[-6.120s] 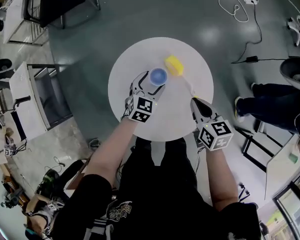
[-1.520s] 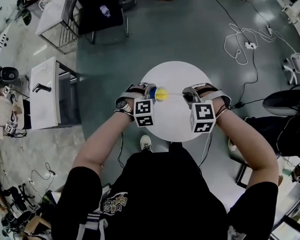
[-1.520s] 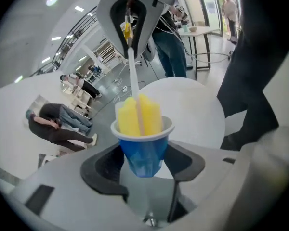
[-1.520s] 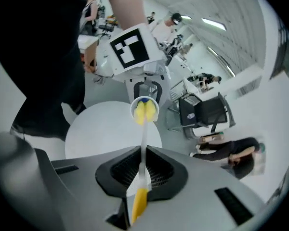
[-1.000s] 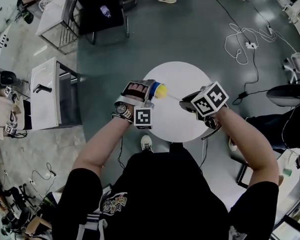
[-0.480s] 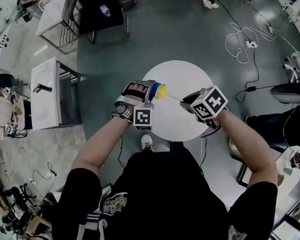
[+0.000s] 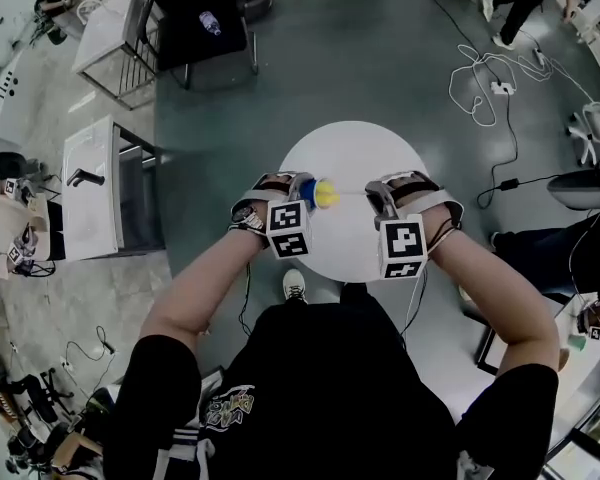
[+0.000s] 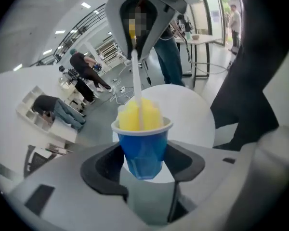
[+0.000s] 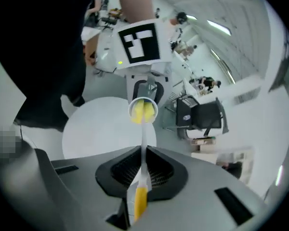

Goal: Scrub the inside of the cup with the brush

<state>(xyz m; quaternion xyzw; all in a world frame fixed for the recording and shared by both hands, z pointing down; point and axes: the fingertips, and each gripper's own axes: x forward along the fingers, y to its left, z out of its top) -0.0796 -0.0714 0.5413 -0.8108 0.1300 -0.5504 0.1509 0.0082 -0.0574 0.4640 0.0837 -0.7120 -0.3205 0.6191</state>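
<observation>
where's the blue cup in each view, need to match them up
head view: blue cup at centre, in the left gripper, over the table.
left gripper view: cup dead centre between the jaws, yellow brush head inside.
right gripper view: cup small, upper centre, mouth facing the camera, at the far end of the brush stem.
shared landmark: the round white table.

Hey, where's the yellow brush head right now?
In the head view, the yellow brush head sits inside the blue cup held by the left gripper, over the left side of the round white table.
</observation>
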